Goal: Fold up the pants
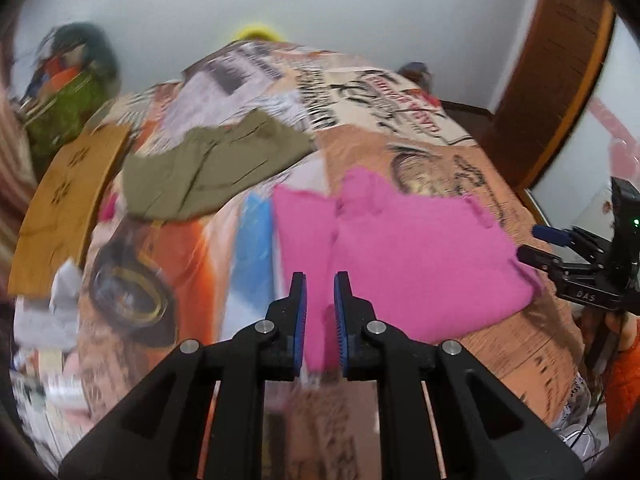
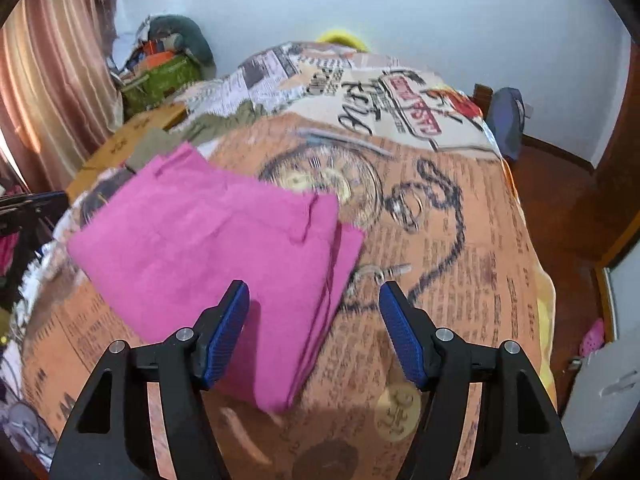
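The pink pants (image 1: 404, 248) lie folded into a flat rectangle on the printed bedspread (image 1: 420, 148). In the left wrist view my left gripper (image 1: 320, 288) hovers over the fold's near left edge, jaws narrowly apart with pink cloth showing between them; whether it pinches the cloth is unclear. My right gripper (image 2: 314, 300) is open and empty above the near right corner of the pants (image 2: 224, 248). It also shows in the left wrist view (image 1: 536, 244) at the fold's right edge.
Olive folded pants (image 1: 212, 168) lie farther back on the bed. A wooden headboard (image 1: 64, 204) is at left, with a green bag (image 2: 160, 80) and curtain (image 2: 48, 80) beyond. A wooden door (image 1: 552, 92) and floor (image 2: 560, 200) are at right.
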A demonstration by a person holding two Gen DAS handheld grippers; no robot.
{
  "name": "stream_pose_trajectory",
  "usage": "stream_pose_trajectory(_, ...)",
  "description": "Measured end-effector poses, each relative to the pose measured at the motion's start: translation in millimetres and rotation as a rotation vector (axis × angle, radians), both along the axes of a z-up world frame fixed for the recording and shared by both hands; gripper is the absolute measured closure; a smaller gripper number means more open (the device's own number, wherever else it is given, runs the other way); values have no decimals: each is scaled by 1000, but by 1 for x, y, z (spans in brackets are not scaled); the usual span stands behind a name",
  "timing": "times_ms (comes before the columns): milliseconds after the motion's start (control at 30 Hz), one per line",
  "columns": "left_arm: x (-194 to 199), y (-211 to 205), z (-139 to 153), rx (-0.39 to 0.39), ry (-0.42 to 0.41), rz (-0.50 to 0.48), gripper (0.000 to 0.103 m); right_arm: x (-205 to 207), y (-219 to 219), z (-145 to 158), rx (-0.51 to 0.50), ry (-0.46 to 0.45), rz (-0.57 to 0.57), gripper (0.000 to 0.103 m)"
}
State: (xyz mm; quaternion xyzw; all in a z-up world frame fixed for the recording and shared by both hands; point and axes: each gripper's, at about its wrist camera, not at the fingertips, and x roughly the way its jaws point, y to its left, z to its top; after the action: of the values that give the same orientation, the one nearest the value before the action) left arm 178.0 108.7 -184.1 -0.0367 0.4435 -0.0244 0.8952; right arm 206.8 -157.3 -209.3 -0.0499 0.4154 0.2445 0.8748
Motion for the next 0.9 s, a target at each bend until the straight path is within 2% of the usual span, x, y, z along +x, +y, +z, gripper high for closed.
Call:
stream_pose_trajectory(67,16,-8,0,2,3,-41,89,9,3,-1,17,3,-1,42)
stream_pose_trajectory(133,34,-17,-4,1,16,-69,89,18,5,-4,39,19,-2,56)
stream_pose_trajectory(233,58,-32,-14,-9,32,-115,89,29,13,-8,92,47,17,70)
stream_pose_trajectory(333,73,-48,-21,-17,33,-180,89,32,25,-12,81,54,61,70)
stream_pose_trajectory(400,84,-55,-31,-4,58,-204,89,38,35,-22,26,75,90,70)
stream_pose_trajectory(467,93,-56,-46,23,101,-193,89,43,39,-34,2,110,119,70)
stream_pose_trajectory(600,99,-46,-62,-19,118,-197,89,47,28,-38,6,131,119,72)
stream_pose_trajectory(733,95,-47,-55,-1,116,-181,89,45,18,-31,14,150,82,71)
stream_pose_trajectory(833,79,-48,-36,1,65,-175,89,29,10,-18,78,139,75,68)
stream_pose_trajectory(900,65,-50,-27,-7,39,-186,89,17,14,-12,80,124,101,68)
